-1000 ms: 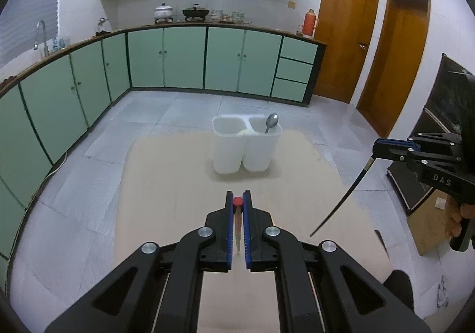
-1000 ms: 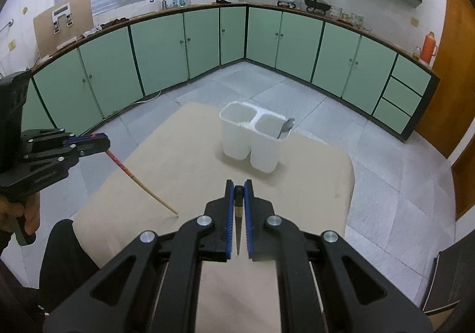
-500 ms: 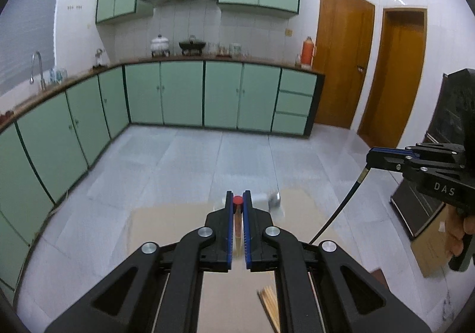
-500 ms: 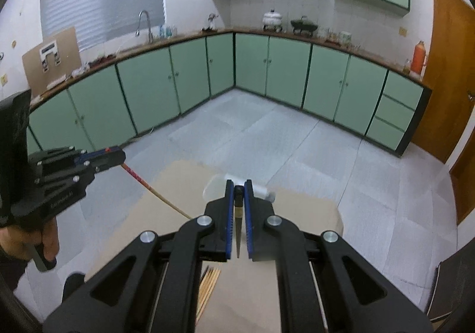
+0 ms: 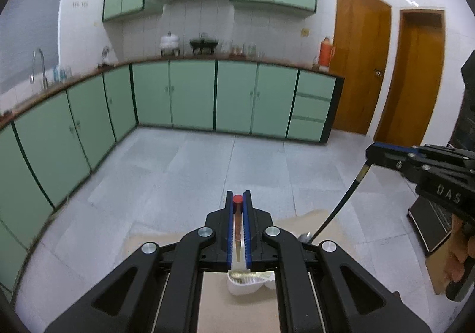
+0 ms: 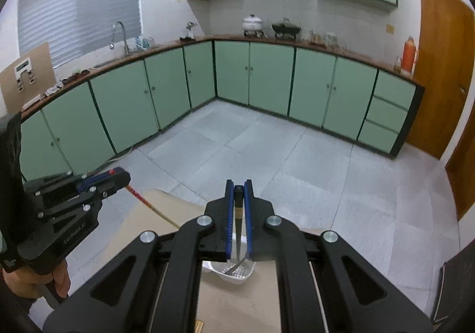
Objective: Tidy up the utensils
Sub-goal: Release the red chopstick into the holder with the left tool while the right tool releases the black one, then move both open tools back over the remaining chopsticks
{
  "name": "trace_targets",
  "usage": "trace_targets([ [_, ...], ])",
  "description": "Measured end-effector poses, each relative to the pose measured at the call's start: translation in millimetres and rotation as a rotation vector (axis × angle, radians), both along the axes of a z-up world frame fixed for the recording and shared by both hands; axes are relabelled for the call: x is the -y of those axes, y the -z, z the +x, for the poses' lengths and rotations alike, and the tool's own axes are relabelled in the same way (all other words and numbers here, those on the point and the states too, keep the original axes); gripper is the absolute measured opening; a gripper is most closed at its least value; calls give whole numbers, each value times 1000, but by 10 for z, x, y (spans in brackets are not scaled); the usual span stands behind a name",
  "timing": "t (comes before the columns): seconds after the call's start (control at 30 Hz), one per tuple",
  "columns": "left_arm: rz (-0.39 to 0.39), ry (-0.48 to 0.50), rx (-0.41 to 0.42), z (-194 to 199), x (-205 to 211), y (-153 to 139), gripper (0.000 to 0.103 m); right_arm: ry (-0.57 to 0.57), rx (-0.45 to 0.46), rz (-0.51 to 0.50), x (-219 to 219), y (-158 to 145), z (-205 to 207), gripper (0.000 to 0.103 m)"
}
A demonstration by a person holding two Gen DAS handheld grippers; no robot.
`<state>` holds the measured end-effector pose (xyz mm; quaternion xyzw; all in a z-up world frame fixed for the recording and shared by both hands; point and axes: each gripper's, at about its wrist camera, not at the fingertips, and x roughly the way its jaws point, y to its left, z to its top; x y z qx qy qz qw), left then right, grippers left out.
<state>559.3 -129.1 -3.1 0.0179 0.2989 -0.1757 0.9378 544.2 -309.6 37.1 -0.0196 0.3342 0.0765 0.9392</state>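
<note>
My left gripper [image 5: 238, 199] is shut on a wooden chopstick with a red end [image 5: 237, 220], which hangs down over the white two-part utensil holder [image 5: 249, 284]. My right gripper [image 6: 238, 186] is shut on a black chopstick with a gold band [image 6: 238, 214], above the holder's perforated compartment [image 6: 234, 273] where a spoon handle leans. Each view shows the other gripper too: the right gripper [image 5: 371, 154] with its black chopstick [image 5: 341, 205] slanting down, and the left gripper [image 6: 124, 178] with its red-ended chopstick [image 6: 142, 199]. A spoon bowl [image 5: 304, 236] peeks beside my left arm.
The holder stands on a tan table top [image 6: 142, 223] over a grey tiled floor. Ends of wooden chopsticks [image 6: 198, 324] lie on the table near its front. Green cabinets [image 5: 193, 95] ring the room, wooden doors [image 5: 359, 59] at the right. A hand [image 6: 59, 276] grips the left tool.
Both grippers have moved forward and up, each still holding its chopstick. The holder has slid from the middle of each view to under the fingers.
</note>
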Motion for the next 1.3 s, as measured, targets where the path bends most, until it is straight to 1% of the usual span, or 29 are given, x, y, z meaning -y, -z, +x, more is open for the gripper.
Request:
trace_targets([
  [0.07, 5, 0, -34, 75, 4, 202, 6, 7, -28, 6, 37, 173, 75, 6],
  [0.13, 13, -2, -55, 122, -14, 339, 6, 5, -58, 16, 44, 335, 117, 6],
  [0.2, 16, -3, -66, 141, -45, 424, 6, -1, -86, 19, 58, 478, 139, 7],
  [0.23, 16, -4, -69, 136, -64, 451, 6, -1, -85, 16, 58, 514, 125, 8],
  [0.27, 15, -4, -73, 130, -92, 466, 7, -3, -80, 16, 57, 517, 121, 12],
  [0.3, 12, -1, -75, 114, -117, 465, 10, -3, -71, 21, 70, 500, 94, 14],
  [0.33, 15, 0, -68, 93, -142, 441, 15, -2, -65, 27, 68, 477, 80, 15],
  [0.37, 17, 0, -51, 28, -184, 395, 20, -2, -54, 40, 91, 435, 33, 15],
  [0.4, 13, 5, -36, -25, -224, 354, 22, -3, -38, 50, 117, 384, -38, 15],
  [0.43, 8, 8, -23, -99, -264, 308, 28, -4, -25, 51, 128, 346, -114, 16],
  [0.47, 1, 6, -3, -213, -320, 253, 34, -7, -2, 56, 156, 291, -248, 16],
  [0.5, -2, 3, 12, -304, -365, 219, 37, -14, 20, 63, 187, 249, -398, 17],
  [0.57, -5, -9, 57, -651, -505, 175, 47, -26, 64, 65, 236, 232, -740, 24],
  [0.6, -3, -7, 73, -804, -540, 182, 49, -31, 84, 60, 251, 280, -973, 26],
  [0.67, 7, -5, 110, -1220, -665, 282, 57, -43, 99, 51, 261, 451, -1352, 28],
  [0.7, 12, -7, 122, -1391, -709, 350, 58, -49, 98, 43, 240, 591, -1568, 28],
  [0.77, 12, 0, 127, -1720, -792, 532, 61, -51, 84, 20, 169, 1002, -2069, 28],
  [0.8, 1, 2, 123, -1935, -853, 679, 61, -48, 59, 24, 125, 1287, -2347, 28],
  [0.83, -7, 7, 115, -2114, -891, 820, 64, -45, 30, 32, 74, 1529, -2557, 28],
  [0.9, -18, -1, 91, -2428, -945, 1108, 65, -47, -15, 15, -86, 1986, -2944, 28],
  [0.97, -19, -5, 73, -2730, -968, 1382, 65, -62, -64, 24, -226, 2364, -3259, 28],
  [1.03, -10, -7, 80, -2951, -965, 1536, 65, -83, -93, 17, -378, 2633, -3481, 29],
  [1.07, -8, -10, 82, -3079, -959, 1623, 65, -101, -112, 4, -468, 2753, -3567, 29],
  [1.13, -5, -2, 81, -3242, -948, 1725, 66, -128, -114, -30, -607, 2867, -3656, 29],
  [1.2, -7, 9, 59, -3357, -919, 1843, 66, -145, -114, -45, -698, 2907, -3642, 31],
  [1.23, -8, 17, 46, -3388, -903, 1898, 67, -146, -111, -46, -701, 2918, -3644, 34],
  [1.3, 0, 34, 12, -3433, -839, 2018, 67, -137, -114, -28, -696, 2918, -3569, 35],
])
